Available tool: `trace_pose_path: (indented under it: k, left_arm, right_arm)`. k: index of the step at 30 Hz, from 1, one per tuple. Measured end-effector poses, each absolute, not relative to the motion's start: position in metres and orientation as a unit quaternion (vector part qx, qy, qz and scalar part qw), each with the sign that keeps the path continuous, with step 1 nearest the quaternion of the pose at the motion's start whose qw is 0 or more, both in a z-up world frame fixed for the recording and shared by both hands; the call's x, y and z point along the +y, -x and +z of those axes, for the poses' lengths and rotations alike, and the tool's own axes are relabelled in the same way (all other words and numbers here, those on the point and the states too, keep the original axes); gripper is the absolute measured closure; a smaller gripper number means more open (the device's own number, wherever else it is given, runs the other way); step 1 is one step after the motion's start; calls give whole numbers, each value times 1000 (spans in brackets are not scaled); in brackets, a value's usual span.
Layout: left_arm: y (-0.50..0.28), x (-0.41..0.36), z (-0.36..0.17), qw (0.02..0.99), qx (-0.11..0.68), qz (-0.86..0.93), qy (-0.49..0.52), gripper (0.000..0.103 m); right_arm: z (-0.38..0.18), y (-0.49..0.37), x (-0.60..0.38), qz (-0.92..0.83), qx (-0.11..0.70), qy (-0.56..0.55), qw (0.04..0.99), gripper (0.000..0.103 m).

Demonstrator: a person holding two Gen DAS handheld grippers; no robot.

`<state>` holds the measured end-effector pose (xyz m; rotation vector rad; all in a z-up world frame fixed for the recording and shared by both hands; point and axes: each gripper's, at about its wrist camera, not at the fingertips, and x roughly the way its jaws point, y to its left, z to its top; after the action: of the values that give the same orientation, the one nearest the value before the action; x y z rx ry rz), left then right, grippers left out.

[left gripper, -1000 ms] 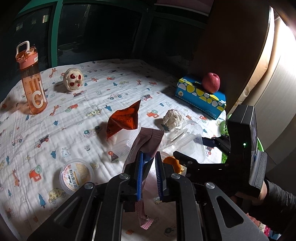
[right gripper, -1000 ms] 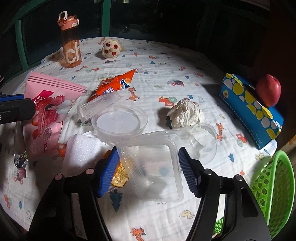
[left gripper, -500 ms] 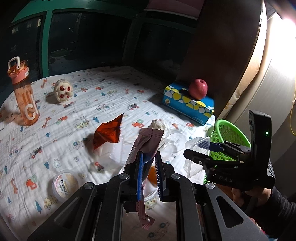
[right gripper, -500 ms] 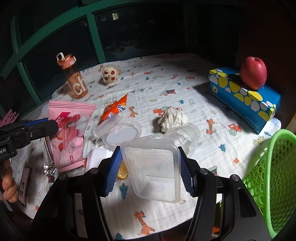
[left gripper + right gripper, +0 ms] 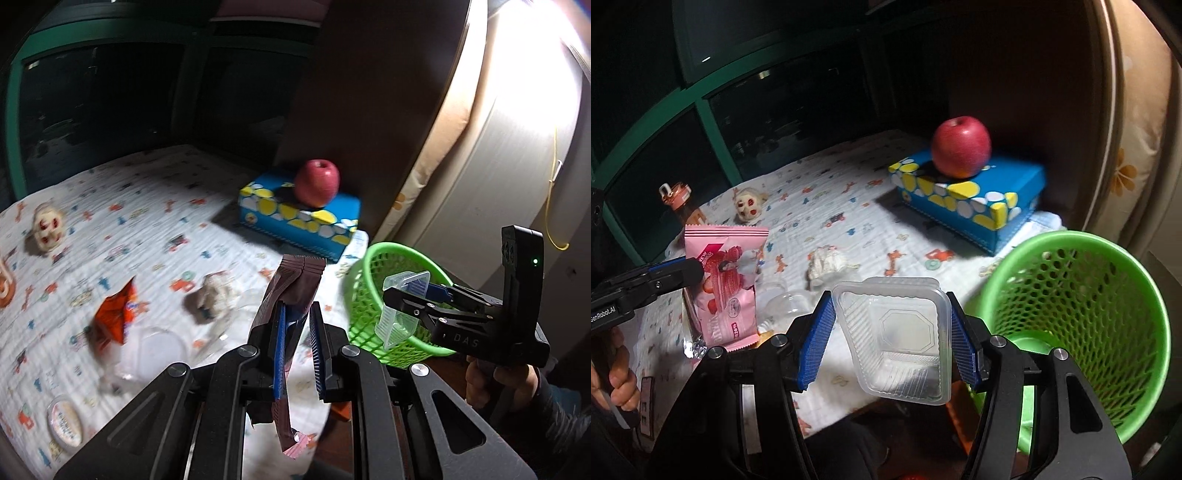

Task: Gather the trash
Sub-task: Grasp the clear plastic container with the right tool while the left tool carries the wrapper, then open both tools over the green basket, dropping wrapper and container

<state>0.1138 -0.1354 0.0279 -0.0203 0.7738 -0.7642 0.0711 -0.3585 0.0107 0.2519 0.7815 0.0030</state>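
My left gripper (image 5: pixel 297 325) is shut on a snack wrapper (image 5: pixel 295 284) that stands upright between the blue pads, dark on this side. In the right wrist view the wrapper (image 5: pixel 727 280) shows its pink printed face, held by the left gripper (image 5: pixel 692 271) at the far left. My right gripper (image 5: pixel 892 332) is shut on a clear plastic tray (image 5: pixel 897 325), tilted, in the air past the table's near edge. A green mesh basket (image 5: pixel 1089 295) stands just right of the tray. From the left wrist view the tray (image 5: pixel 402 310) hangs in front of the basket (image 5: pixel 399 247).
A blue spotted tissue box (image 5: pixel 967 195) with a red apple (image 5: pixel 960 146) on it sits at the table's back right. A crumpled tissue (image 5: pixel 827 260), an orange wrapper (image 5: pixel 118 317), clear cups (image 5: pixel 159 347), a round lid (image 5: pixel 64 424), a toy ball (image 5: pixel 748 206) and a bottle (image 5: pixel 681 203) lie on the printed cloth.
Both grippers have risen and swung right with their loads. The clear tray left the table and now hangs beside the green basket, which has come into full view.
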Motion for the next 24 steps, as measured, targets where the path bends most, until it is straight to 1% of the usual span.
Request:
trace_pose_path:
  k: [8,16,20,24]
  left_arm:
    - [-114,-213,47,833,356,-423,0,90]
    - [-108,-286,59,808,347,-476,-8,90]
    - [-105,-317,56,797,347,-494,-10,90]
    - [-106,-345,50,785,352,-510,-5,90]
  right_arm:
    - [13,-42,-426,-79,367,-133,917,44]
    - [-2,-12,-472,-130,375,-141,907,44]
    - [-12,1,-486,-142,383,-148,901,44]
    - [-19,12,-493,-147,386,-158,897,37]
